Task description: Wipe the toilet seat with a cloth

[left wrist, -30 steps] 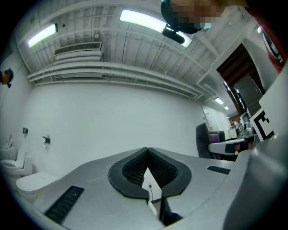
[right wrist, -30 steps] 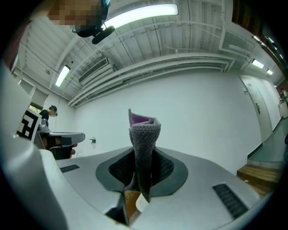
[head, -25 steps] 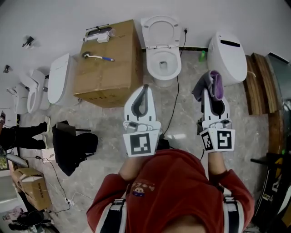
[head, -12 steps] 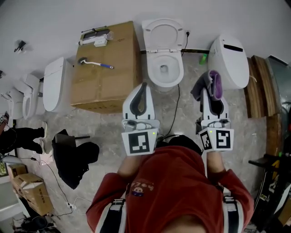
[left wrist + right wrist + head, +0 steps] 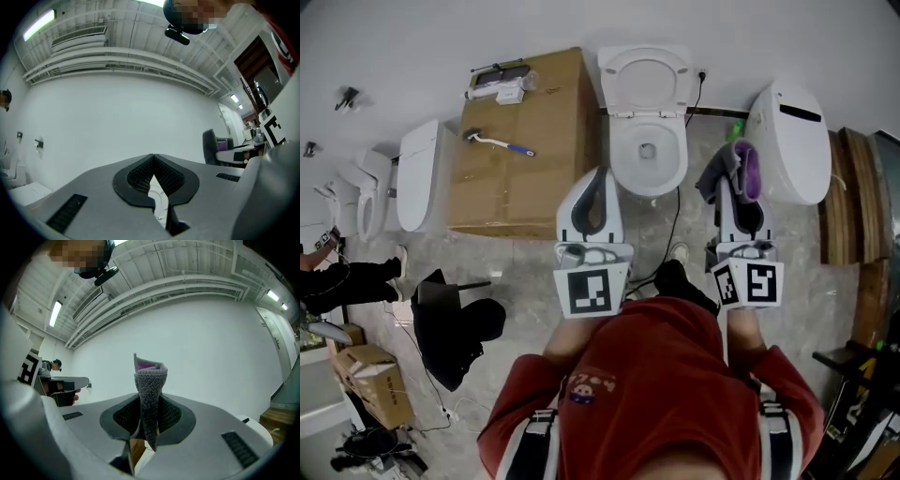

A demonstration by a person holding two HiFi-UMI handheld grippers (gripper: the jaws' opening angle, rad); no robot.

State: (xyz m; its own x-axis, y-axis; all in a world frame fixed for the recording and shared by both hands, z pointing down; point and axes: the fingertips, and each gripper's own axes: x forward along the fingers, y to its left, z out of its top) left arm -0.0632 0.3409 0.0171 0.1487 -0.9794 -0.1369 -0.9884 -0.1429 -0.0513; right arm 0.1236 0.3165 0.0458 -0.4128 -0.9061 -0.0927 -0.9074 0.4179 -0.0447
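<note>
Right gripper [image 5: 738, 190] is clamping a cloth [image 5: 739, 167], grey outside and purple inside; the fabric is sticking up past the jaw tips and a fold is hanging down between them. Left gripper [image 5: 598, 180] is carrying nothing, its jaws pressed together. Both are pointing forward, roughly level, in front of the person in the red top [image 5: 652, 375]. Ahead, a toilet [image 5: 620, 159] is standing against the white wall with its lid raised, apart from both grippers. Just beside it, on the left gripper's side, a cardboard box [image 5: 520, 178] is sitting with a brush [image 5: 499, 142] lying on top.
</note>
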